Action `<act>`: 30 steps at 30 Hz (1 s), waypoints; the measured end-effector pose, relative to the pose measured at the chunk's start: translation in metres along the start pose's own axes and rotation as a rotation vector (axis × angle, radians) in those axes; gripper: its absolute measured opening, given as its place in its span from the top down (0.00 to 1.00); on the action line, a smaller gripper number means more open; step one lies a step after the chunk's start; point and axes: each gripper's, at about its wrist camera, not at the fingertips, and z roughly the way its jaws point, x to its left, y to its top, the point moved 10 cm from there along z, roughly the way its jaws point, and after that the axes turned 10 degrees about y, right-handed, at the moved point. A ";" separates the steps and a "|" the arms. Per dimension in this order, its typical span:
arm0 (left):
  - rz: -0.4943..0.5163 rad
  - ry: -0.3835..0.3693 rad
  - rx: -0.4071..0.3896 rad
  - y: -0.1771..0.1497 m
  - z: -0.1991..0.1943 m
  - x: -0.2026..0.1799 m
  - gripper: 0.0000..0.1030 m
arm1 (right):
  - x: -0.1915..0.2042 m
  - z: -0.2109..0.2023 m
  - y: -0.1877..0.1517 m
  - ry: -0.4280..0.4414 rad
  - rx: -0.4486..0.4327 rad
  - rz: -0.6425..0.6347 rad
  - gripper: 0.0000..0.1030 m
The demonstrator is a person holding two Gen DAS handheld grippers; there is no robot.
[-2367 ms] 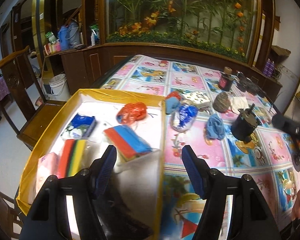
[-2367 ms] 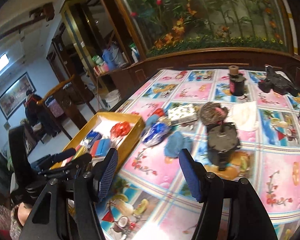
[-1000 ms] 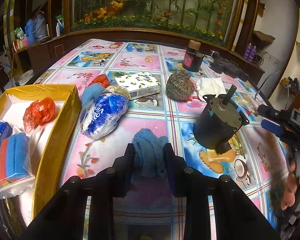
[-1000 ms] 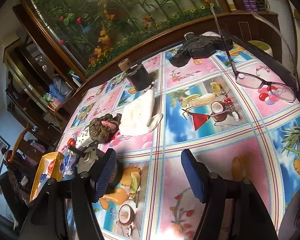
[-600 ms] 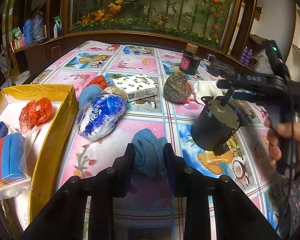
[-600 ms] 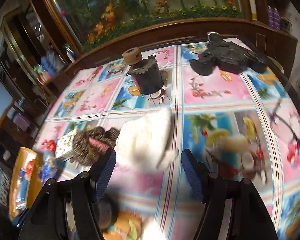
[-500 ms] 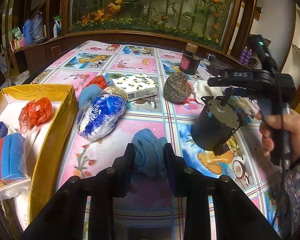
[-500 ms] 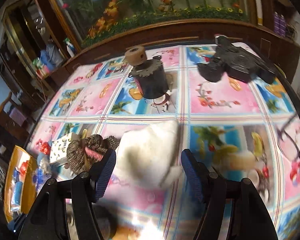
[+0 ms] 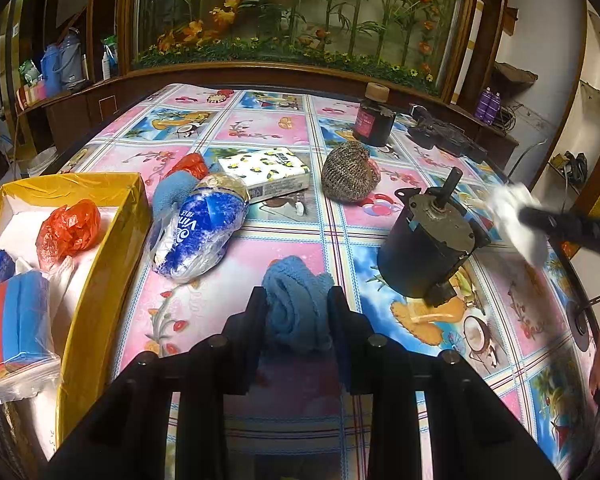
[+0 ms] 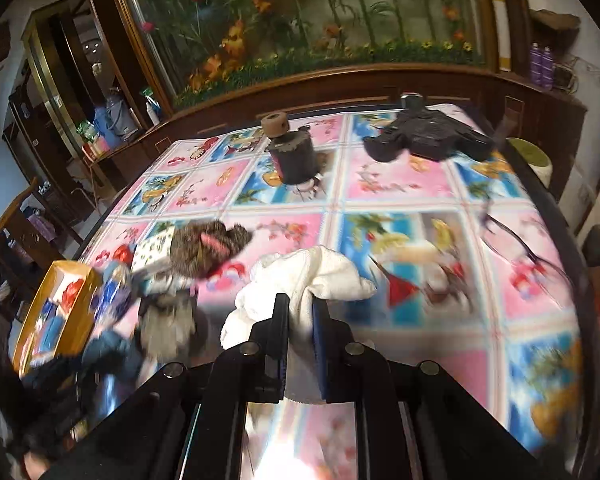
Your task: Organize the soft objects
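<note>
My left gripper is shut on a blue knitted cloth low over the table. My right gripper is shut on a white towel and holds it above the table; it also shows in the left wrist view at the far right. A yellow box at the left holds a red bag, sponges and a blue pack. A blue-white wrapped pack, a blue cloth, a tissue pack and a brown knitted ball lie on the table.
A black motor lies right of the blue cloth. A dark jar and a black device stand at the far side. Glasses lie near the right edge. A wooden cabinet with a plant display runs behind the table.
My right gripper has shut on the white towel and lifted it off the table, moving right. My left gripper stays shut on the blue cloth, unmoved.
</note>
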 end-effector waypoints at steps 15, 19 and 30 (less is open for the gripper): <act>0.050 0.010 -0.065 0.005 -0.010 -0.012 0.73 | 0.008 0.000 -0.038 0.059 -0.026 -0.019 0.89; 0.053 0.009 -0.073 0.006 -0.012 -0.013 0.73 | 0.015 -0.004 -0.035 0.056 -0.049 -0.056 0.89; 0.055 0.016 -0.114 0.008 -0.024 -0.013 0.73 | 0.016 -0.010 -0.032 0.055 -0.075 -0.063 0.89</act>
